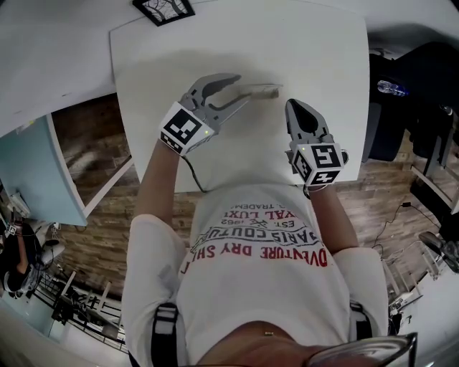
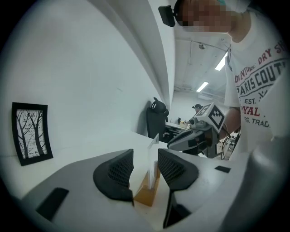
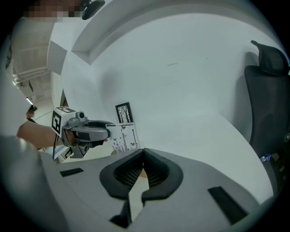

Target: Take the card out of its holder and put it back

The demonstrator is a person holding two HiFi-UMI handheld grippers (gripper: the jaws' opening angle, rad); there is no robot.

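Standing upright, card [image 2: 153, 154] in its wooden holder [image 2: 146, 192] on the white desk [image 1: 315, 50], left gripper [image 1: 242, 88] jaws released, spread either side without touching, right gripper [image 3: 141, 159] nearby, jaws clenched empty, framed picture [image 1: 163, 8] beyond

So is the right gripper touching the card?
Apart. The head view shows bare table between the right gripper and the card; the right gripper view shows the card standing well beyond its closed jaws.
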